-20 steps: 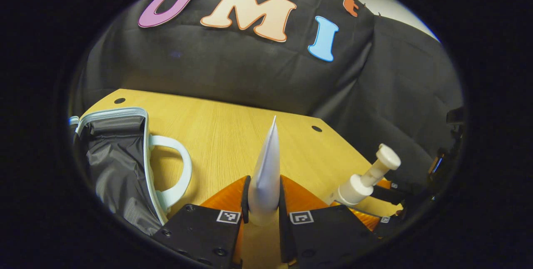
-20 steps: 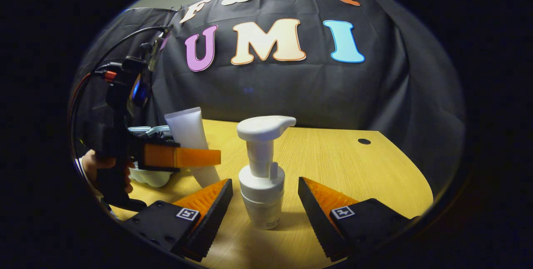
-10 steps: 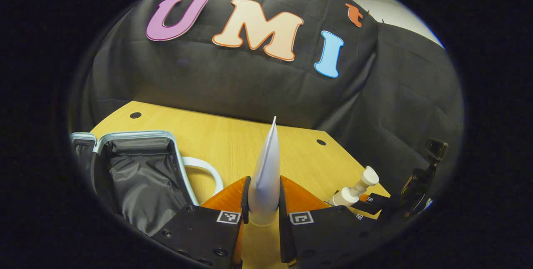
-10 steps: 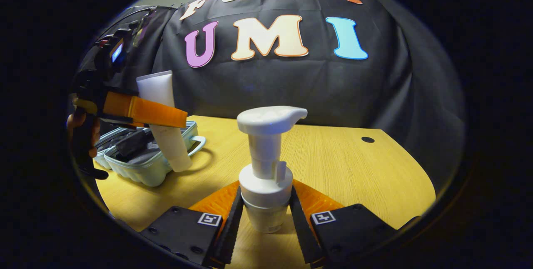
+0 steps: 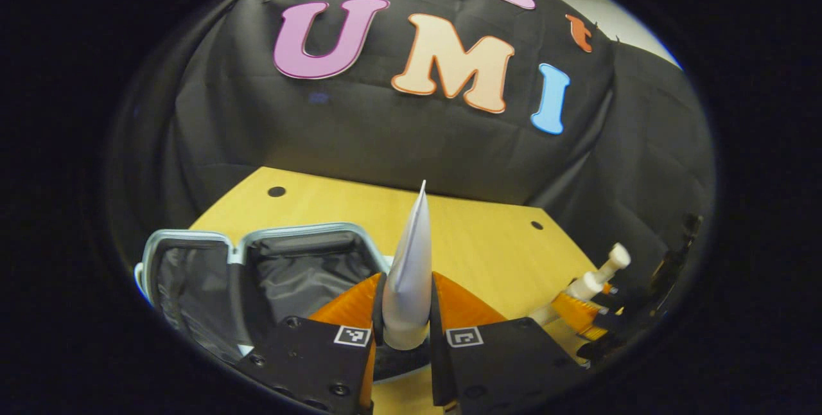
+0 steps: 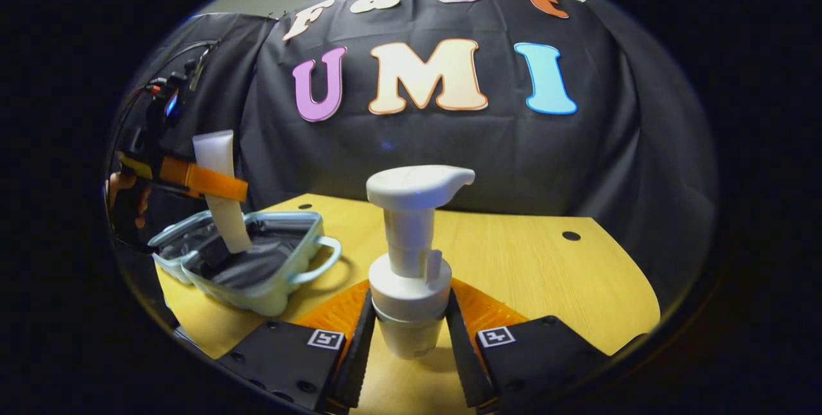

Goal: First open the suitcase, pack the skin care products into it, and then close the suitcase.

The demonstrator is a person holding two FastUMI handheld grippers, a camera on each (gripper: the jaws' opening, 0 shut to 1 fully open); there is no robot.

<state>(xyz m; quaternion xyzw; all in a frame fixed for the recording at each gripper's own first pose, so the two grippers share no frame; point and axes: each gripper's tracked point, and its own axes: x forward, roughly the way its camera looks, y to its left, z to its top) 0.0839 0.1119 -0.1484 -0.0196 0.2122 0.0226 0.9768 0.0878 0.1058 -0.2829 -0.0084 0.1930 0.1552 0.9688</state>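
My left gripper [image 5: 406, 309] is shut on a white squeeze tube [image 5: 409, 267], held upright with its flat crimped end pointing up. Just beyond and below it lies the open pale-blue suitcase [image 5: 192, 238] with a dark lining. In the right gripper view the tube [image 6: 221, 200] hangs over the open suitcase [image 6: 282, 283], clamped by the left gripper [image 6: 212, 182]. My right gripper [image 6: 406, 331] is shut on a white pump bottle [image 6: 408, 254], lifted slightly off the wooden table [image 6: 546, 280]. The pump bottle [image 5: 594, 280] shows far right in the left gripper view.
A person's hand [image 6: 122, 190] holds the left gripper at the far left of the right gripper view. The suitcase's handle [image 6: 324, 261] faces the table's middle. The table has small round holes [image 6: 570, 236] near its back edge. Black cloth walls the booth behind.
The left gripper has carried the tube leftward until it stands over the open suitcase. The right gripper closed on the pump bottle and raised it a little.
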